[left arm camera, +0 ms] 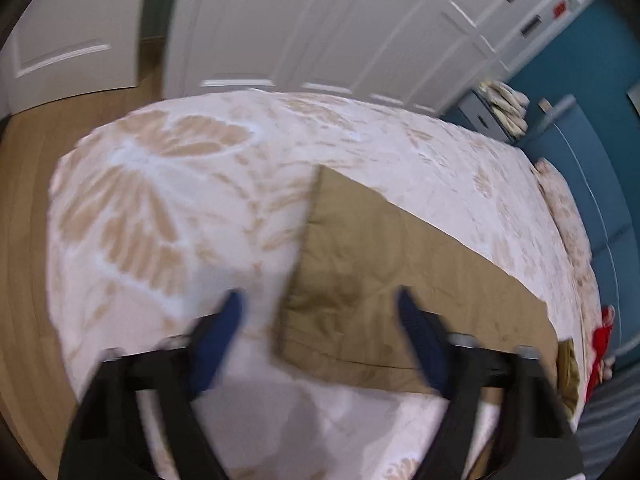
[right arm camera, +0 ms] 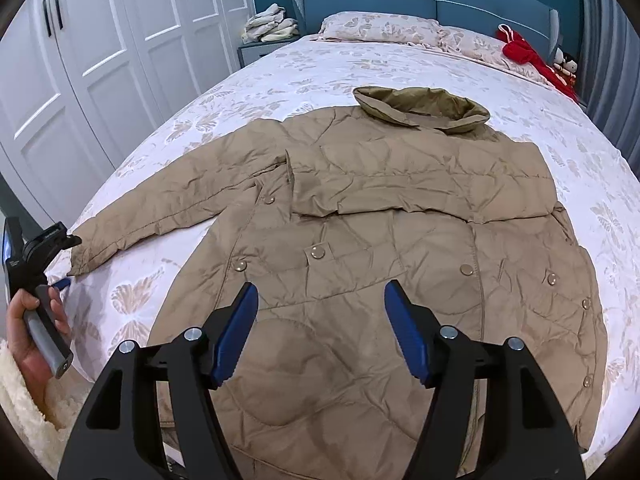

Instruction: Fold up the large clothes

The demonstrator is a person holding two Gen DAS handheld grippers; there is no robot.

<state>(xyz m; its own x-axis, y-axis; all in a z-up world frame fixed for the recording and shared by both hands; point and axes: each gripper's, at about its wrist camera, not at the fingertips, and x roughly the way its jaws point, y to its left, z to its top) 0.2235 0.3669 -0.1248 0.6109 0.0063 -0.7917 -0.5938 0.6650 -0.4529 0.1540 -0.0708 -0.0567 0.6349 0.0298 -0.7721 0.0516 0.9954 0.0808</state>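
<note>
Bed (right arm camera: 360, 64), whole jacket (right arm camera: 380, 240) right view only

One tan quilted jacket (right arm camera: 360, 248) lay on one bed (right arm camera: 320, 68), with seven snap buttons visible on its front. Two pillows (right arm camera: 380, 28) sat at 12 o'clock, one red garment (right arm camera: 528, 60) at 1 o'clock, one pile of pale clothes (right arm camera: 270, 24) at 11 o'clock. Two grippers appeared, the left gripper (left arm camera: 320, 312) and the right gripper (right arm camera: 321, 300), two blue fingers each.
</note>
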